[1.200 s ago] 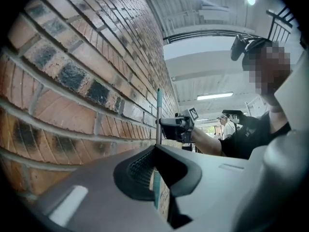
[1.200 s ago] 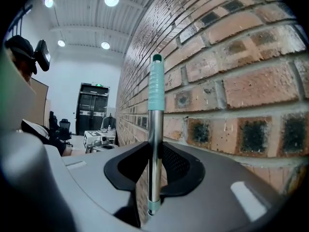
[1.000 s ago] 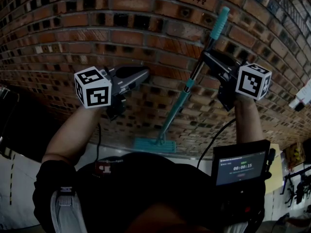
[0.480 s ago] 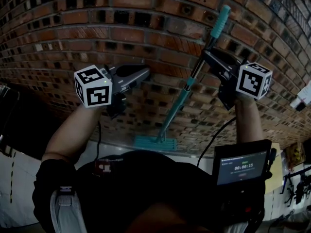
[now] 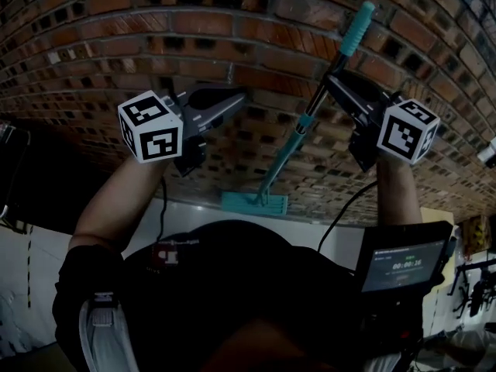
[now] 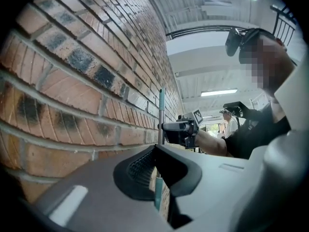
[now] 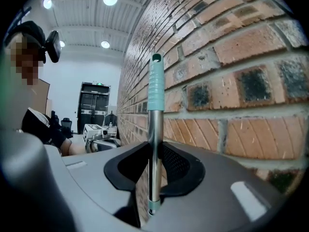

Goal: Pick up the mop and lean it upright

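The mop stands nearly upright against the brick wall (image 5: 155, 45). Its teal grip (image 5: 355, 29) is at the top and its flat teal head (image 5: 254, 202) is down at the wall's foot. My right gripper (image 5: 333, 82) is shut on the metal pole (image 5: 298, 139) just below the grip. In the right gripper view the pole (image 7: 154, 129) runs between the pads of the right gripper (image 7: 154, 178). My left gripper (image 5: 239, 97) is off to the left of the mop, shut and holding nothing. From the left gripper (image 6: 155, 151) I see the pole (image 6: 161, 111) beyond the jaws.
The brick wall fills the space close in front of both grippers. A pale floor (image 5: 194, 215) meets it below. A person's arms and dark top fill the lower head view, with a small screen (image 5: 403, 263) at the right. Another person stands far off (image 6: 231, 124).
Both grippers and the top of the mop handle have sunk a little against the bricks. The right grip on the pole is unchanged, and the left jaws are as before.
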